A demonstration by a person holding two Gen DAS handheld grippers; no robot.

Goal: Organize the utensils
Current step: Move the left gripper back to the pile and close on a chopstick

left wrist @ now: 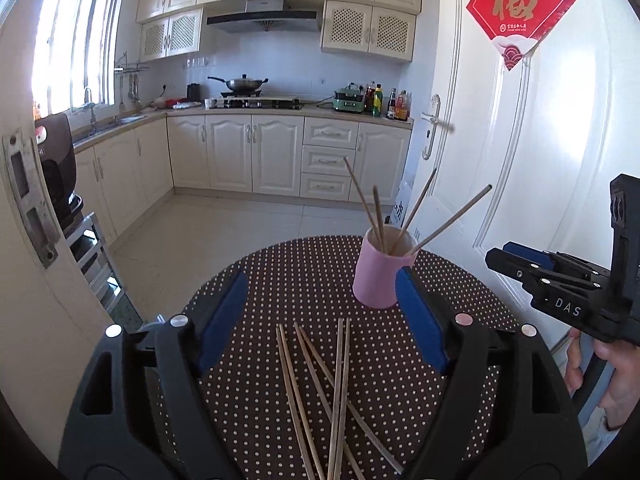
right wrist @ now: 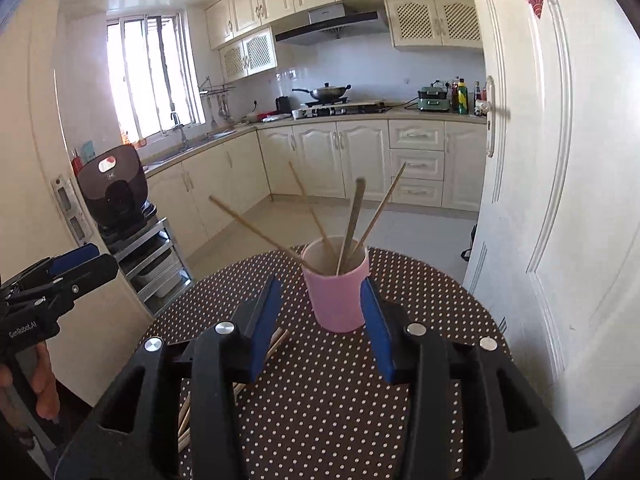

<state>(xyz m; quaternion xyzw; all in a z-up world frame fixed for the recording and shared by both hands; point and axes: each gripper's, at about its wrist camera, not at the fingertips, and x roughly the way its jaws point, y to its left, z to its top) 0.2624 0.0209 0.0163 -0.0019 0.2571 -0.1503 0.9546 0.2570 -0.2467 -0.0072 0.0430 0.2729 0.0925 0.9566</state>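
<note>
Here the left gripper (left wrist: 320, 312) hangs above the near part of a round table (left wrist: 280, 272) covered in a dark polka-dot cloth, its blue-padded jaws spread wide with nothing between them. Directly below and between those jaws, six loose chopsticks (left wrist: 320, 392) lie flat on the cloth in a rough fan — two pairs crossing near the middle, the third pair running almost straight toward the camera. Beyond them stands a pink cup (left wrist: 380, 276), upright, just beside the inner face of the right-hand blue pad (left wrist: 420, 320); whether pad and cup touch cannot be told. Four standing chopsticks (left wrist: 384, 216) lean out of the cup at different angles, splayed to left and right.

In the right wrist view the right gripper (right wrist: 320, 320) is also wide open and holds nothing. The pink cup (right wrist: 338, 296) sits between and just beyond its fingertips, closer to the right-hand pad, and the standing chopsticks (right wrist: 352, 224) fan above its rim. The ends of the loose chopsticks (right wrist: 276, 344) peek out to the left, partly hidden behind the left finger of this gripper.

Each gripper shows in the other's view, off to the side and above the table's edge: the right one (left wrist: 520, 268) with a hand (left wrist: 612, 372) on its grip, the left one (right wrist: 76, 268) with fingers wrapped below it — both look open there too.

Behind the table lies a white-cabinet kitchen (left wrist: 256, 152), and a white door (left wrist: 540, 140) stands at the right.
</note>
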